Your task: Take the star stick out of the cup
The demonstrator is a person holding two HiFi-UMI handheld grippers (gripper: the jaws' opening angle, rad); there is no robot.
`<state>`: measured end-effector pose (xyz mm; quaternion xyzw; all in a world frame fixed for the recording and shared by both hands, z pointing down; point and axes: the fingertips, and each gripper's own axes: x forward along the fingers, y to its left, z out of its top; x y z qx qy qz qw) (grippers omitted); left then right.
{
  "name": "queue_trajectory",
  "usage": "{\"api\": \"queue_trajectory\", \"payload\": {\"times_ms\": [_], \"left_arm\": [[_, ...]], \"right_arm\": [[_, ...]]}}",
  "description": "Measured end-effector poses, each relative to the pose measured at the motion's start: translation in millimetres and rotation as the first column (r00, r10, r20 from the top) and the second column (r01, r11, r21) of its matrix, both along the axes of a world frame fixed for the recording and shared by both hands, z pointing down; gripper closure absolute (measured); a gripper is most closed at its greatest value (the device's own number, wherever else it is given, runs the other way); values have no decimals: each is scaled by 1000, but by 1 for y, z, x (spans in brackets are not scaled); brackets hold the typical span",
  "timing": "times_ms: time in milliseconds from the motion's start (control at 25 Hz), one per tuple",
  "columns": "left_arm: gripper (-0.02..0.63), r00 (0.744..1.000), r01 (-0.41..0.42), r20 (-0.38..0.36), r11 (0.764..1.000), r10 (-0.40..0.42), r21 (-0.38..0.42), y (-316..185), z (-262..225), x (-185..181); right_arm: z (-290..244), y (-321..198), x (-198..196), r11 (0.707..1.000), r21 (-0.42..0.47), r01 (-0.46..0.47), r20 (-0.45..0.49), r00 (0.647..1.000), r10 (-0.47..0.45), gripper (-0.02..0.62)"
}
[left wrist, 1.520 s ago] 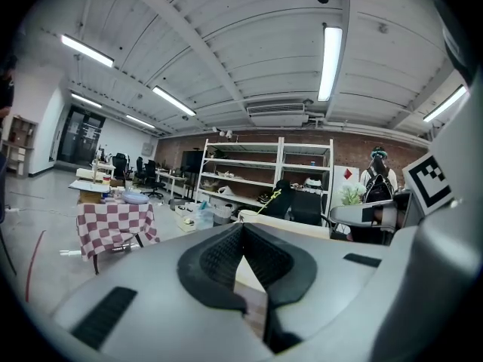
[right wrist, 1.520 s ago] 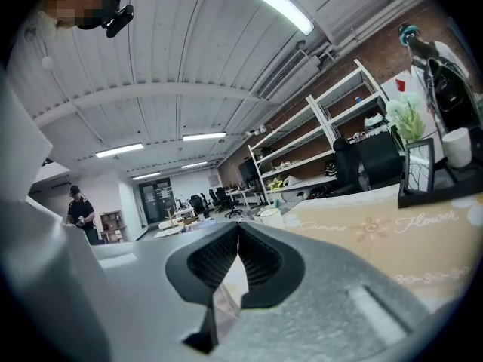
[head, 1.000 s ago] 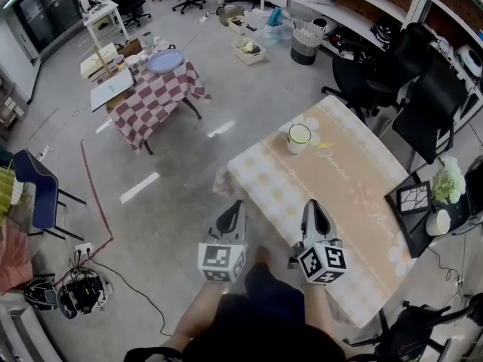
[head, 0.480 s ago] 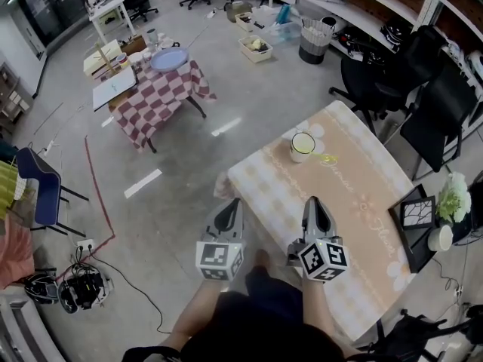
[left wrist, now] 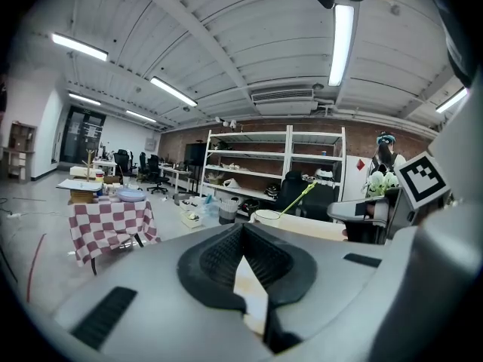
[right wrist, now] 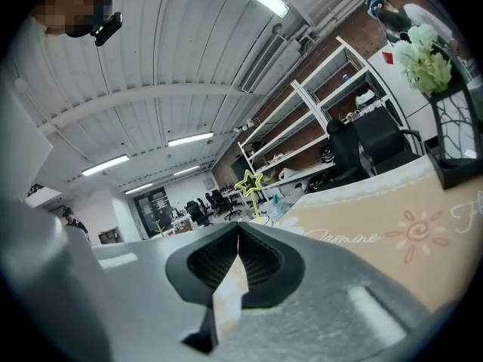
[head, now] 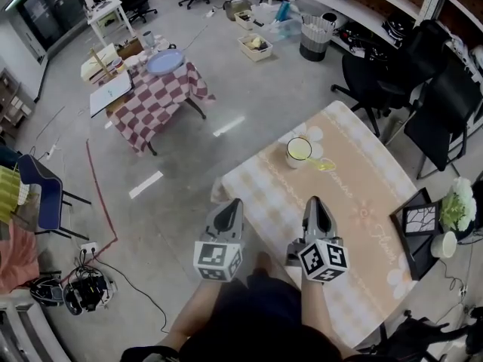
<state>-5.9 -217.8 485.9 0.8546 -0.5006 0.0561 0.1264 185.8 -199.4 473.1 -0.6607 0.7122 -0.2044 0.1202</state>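
Fingers (right wrist: 262, 260) of right gripper (head: 315, 204) & left gripper (head: 231, 205): clenched, nothing btwn. Cup (head: 299, 151) stood at 12 o'clock on table (head: 362, 202), well apart. Star stick (head: 323, 164) leaned out twd 4 o'clock. Est. light, thin, bendy; pinch shaft nr rim.

Grey left gripper (head: 234, 203), grey right gripper (head: 315, 201), black-and-white marker cubes (head: 217, 259), dark clothing (head: 256, 329)

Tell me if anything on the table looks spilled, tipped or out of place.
Nothing stands out. The cup stands upright on the table, and the star stick leans out over its rim. No spill shows.
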Motion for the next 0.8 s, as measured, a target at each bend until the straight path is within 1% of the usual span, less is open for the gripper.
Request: {"api": "queue_trajectory", "payload": {"times_ms": [160,440,680,800], "left_arm": [[597,1000,3,-3,1000,-3,-12,-3,2,2],[597,1000,-21,1,1000,21,-3,-7,-1,10],[597,996,-91,-3,996,91,-3,-17,-3,29],[597,989,-146,-10,989,146,3,-30,-6,43]], "right_arm": [[0,-3,0,1000,4,12,9,1000,-12,592],[0,-1,6,1000,3,-8,14,1000,8,592],[-1,1,16,999,1,-53,3,999,53,592],[-4,-3,24,995,2,-97,-8,995,97,592]]}}
